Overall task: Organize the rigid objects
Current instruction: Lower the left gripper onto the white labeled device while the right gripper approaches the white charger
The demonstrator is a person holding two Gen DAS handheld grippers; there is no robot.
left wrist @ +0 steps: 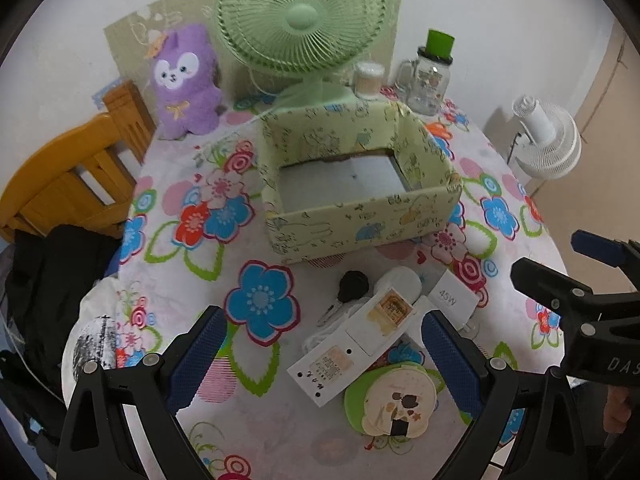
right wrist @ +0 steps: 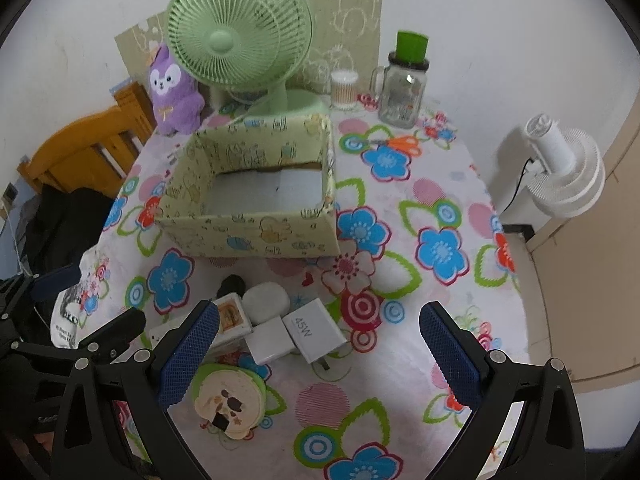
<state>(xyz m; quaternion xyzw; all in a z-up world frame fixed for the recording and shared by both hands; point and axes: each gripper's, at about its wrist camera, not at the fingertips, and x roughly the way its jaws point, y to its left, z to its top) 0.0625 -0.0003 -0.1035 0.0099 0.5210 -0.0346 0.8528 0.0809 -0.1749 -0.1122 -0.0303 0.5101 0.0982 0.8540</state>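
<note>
An open, empty pale-green patterned box (left wrist: 362, 222) (right wrist: 256, 230) stands mid-table. In front of it lies a cluster: a long white power strip (left wrist: 356, 350) (right wrist: 230, 320), a white 45W charger (left wrist: 454, 296) (right wrist: 314, 334), a white square adapter (right wrist: 269, 340), a white oval case (left wrist: 400, 280) (right wrist: 266, 300), a black key fob (left wrist: 353, 284) (right wrist: 231, 284) and a round green-rimmed mirror (left wrist: 394, 400) (right wrist: 228, 400). My left gripper (left wrist: 324, 360) is open, hovering over the power strip. My right gripper (right wrist: 320, 360) is open above the charger; it also shows in the left wrist view (left wrist: 560, 276).
A green desk fan (left wrist: 302, 20) (right wrist: 240, 36), purple plush (left wrist: 184, 80) (right wrist: 172, 88), cotton-swab jar (left wrist: 368, 78) (right wrist: 344, 88) and glass mug with green lid (left wrist: 430, 80) (right wrist: 402, 92) stand at the table's back. A wooden chair (left wrist: 80, 176) is left, a white fan (left wrist: 546, 140) (right wrist: 568, 172) right.
</note>
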